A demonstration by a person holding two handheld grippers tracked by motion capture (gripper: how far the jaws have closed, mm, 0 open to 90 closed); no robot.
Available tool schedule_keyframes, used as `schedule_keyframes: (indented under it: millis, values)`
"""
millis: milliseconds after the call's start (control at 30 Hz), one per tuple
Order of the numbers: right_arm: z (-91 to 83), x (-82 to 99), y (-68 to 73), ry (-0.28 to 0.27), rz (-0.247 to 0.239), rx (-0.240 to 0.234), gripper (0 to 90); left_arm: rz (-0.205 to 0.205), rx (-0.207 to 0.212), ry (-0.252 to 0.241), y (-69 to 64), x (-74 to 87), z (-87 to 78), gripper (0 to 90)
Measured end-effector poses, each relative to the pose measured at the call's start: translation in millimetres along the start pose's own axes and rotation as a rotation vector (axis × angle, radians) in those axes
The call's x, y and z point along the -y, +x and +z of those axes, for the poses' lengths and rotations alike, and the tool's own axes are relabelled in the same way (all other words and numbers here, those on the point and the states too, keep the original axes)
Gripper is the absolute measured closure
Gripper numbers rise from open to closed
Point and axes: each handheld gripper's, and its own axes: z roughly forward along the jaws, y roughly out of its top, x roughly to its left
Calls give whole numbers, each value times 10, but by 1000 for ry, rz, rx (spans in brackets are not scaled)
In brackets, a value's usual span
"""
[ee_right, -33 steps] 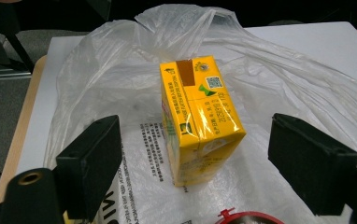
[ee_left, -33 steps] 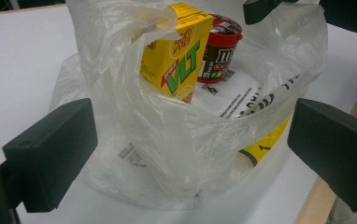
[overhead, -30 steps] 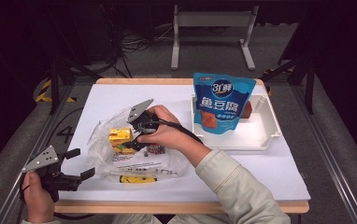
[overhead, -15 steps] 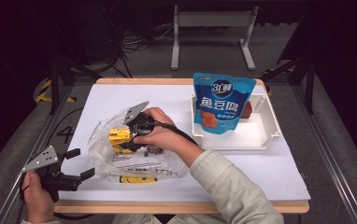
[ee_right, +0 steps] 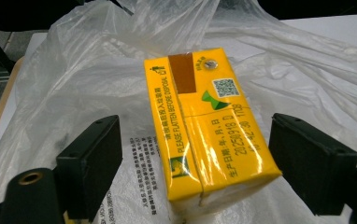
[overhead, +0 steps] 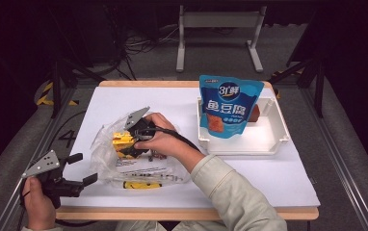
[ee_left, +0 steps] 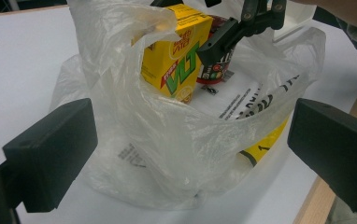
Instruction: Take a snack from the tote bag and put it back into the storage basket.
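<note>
Right claw (ee_right: 193, 163) spreading wide, straddling yellow carton (ee_right: 209, 126) lying inside clear bag (overhead: 106, 144) on table (overhead: 249, 173). Left claw (ee_left: 190, 154) idling open at bag's near edge. Risk: jaws pinching loose plastic with carton, dragging whole bag.

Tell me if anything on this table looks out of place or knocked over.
Nothing looks spilled or damaged. The yellow drink carton sits inside the crumpled clear plastic bag, between the open jaws of the right gripper. The blue snack pouch stands propped in the white tray.
</note>
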Motion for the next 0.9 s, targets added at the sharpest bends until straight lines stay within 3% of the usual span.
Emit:
schedule_keyframes:
  millis: [367, 667, 800, 900]
  values:
    - [90, 14, -1, -11, -10, -2, 252, -2, 1, 0, 5, 7, 0, 22]
    - [121, 2, 0, 25, -18, -21, 356, -1, 4, -1, 3, 6, 4, 22]
    - [103, -7, -11, 36, -42, -3, 471, 2, 4, 0, 5, 6, 5, 22]
    - [86, -10, -17, 51, -56, -14, 512, 1, 3, 2, 6, 6, 5, 22]
